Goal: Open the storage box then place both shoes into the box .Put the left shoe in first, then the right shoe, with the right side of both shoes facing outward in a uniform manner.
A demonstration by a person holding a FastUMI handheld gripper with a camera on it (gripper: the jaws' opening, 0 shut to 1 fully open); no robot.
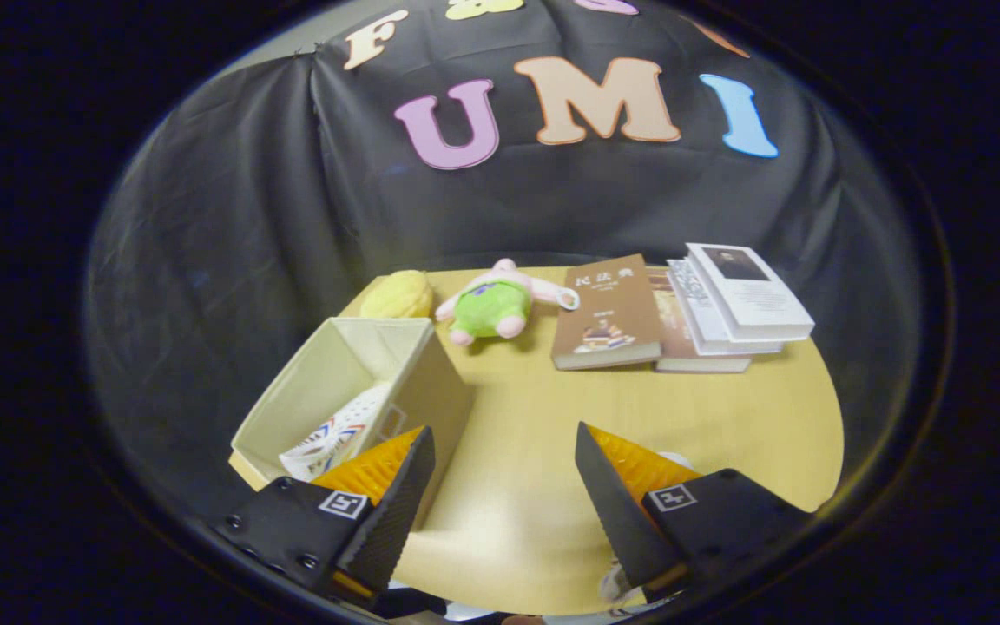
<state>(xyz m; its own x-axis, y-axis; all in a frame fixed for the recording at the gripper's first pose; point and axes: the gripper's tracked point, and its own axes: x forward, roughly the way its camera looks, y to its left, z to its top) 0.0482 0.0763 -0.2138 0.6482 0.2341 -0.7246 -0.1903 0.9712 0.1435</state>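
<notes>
Gripper (504,486): fingers spread, nothing between them.
Storage box (430,382): open, tabletop's left edge, beside left finger.
Shoe (339,438): inside box.

Jaws spread empty over the table (535,417); one shoe (335,434) lies in the storage box (292,399).

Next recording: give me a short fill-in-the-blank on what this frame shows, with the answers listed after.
1. The storage box is open and holds ____ shoe.
2. The gripper fingers stand ____, with nothing between them.
3. The plush toy lies on the table between the yellow item and the ____.
4. The box lies ahead of the ____ finger.

Missing words: one; open; books; left
</notes>
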